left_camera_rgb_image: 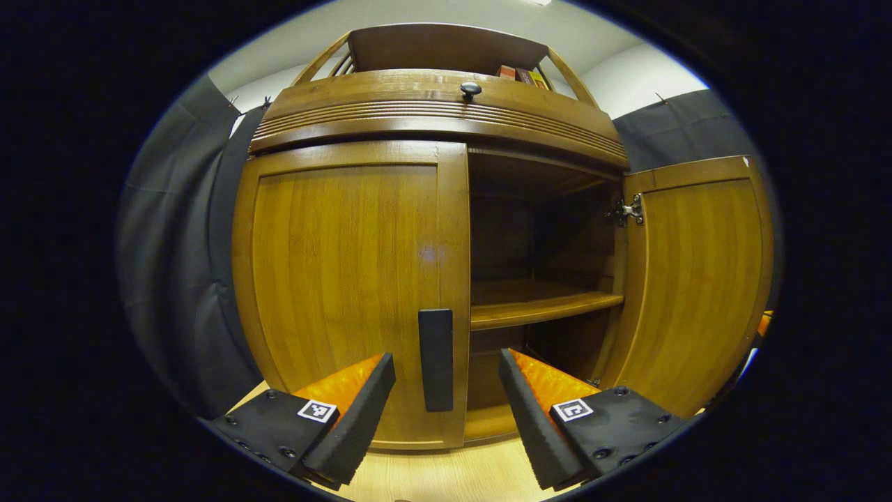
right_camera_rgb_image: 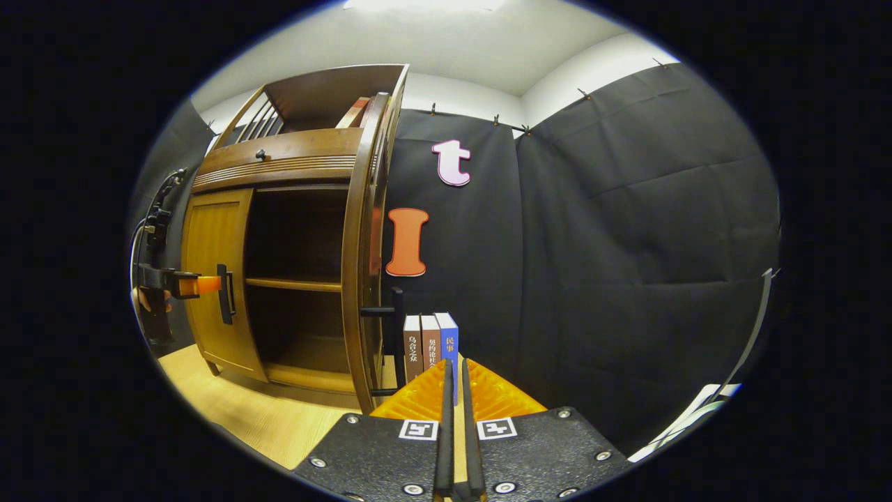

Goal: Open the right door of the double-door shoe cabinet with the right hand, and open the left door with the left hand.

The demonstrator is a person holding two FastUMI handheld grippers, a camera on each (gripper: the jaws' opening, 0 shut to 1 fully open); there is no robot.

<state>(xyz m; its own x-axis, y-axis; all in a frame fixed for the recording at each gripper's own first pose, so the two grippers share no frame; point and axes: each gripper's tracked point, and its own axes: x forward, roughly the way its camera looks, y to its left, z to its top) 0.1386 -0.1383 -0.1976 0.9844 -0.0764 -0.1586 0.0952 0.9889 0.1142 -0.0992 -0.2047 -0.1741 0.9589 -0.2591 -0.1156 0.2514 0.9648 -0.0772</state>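
Left gripper view: the left door handle (left_camera_rgb_image: 435, 359), a dark upright bar near the closing edge of the shut left door (left_camera_rgb_image: 348, 279), stands dead ahead between the spread fingers of the left gripper (left_camera_rgb_image: 446, 411).
Handle axis: vertical, running top to bottom alongside the door's inner edge.
Left gripper: wide open, one finger on either side of the handle, neither yet touching it as far as the frame shows.
Right door (left_camera_rgb_image: 697, 279): already swung out on its hinge (left_camera_rgb_image: 629, 210), baring the shelf (left_camera_rgb_image: 543, 307) inside the shoe cabinet (left_camera_rgb_image: 439, 104).
Right gripper view: the right gripper (right_camera_rgb_image: 454, 390) is pressed together on nothing, well apart from the cabinet, pointing past the open door's edge toward three upright books (right_camera_rgb_image: 432, 345).
Nearer hand: the left, seen across the booth with its fingers at the handle (right_camera_rgb_image: 224, 293).
Likely next move: close on the bar, then pull outward to the left.
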